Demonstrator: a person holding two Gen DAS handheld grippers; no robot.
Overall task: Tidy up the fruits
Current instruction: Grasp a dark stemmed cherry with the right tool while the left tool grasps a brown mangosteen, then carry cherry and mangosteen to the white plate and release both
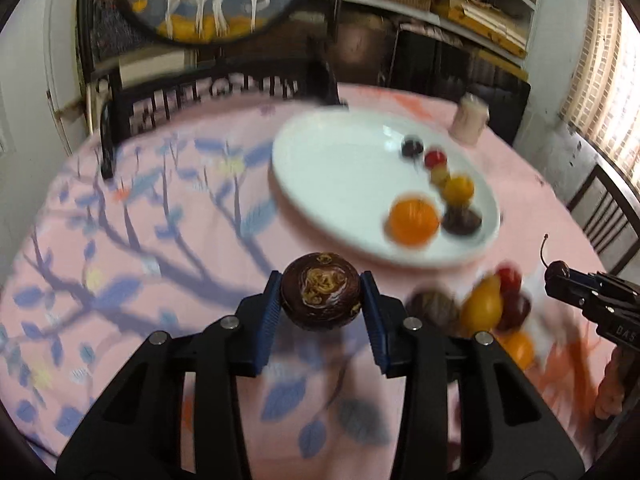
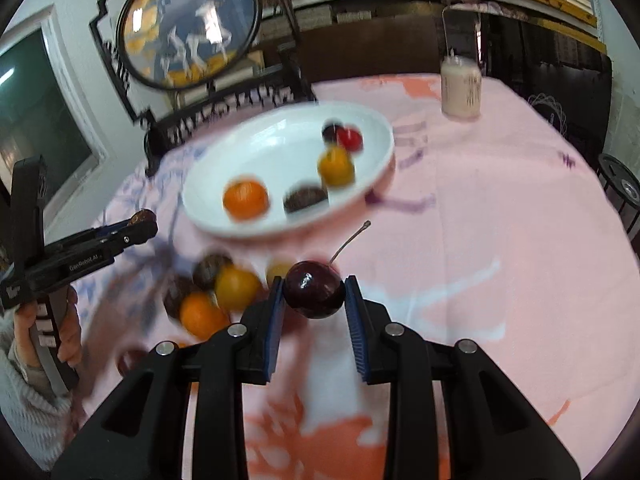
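Motion blur smears the plate (image 1: 320,168) and loose fruit pile (image 2: 216,292).

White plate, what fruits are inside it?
On the white plate: an orange, a brown passion fruit, a yellow fruit, a red fruit, a dark one partly hidden behind it.

The white plate (image 1: 332,184) is bare across its left half, while fruits line its right rim. A loose fruit pile (image 1: 480,308) crowds the bench (image 1: 140,240) at lower right of the left view. A jar (image 2: 460,84) stands apart at upper right in the right view, with open pink cloth below it.
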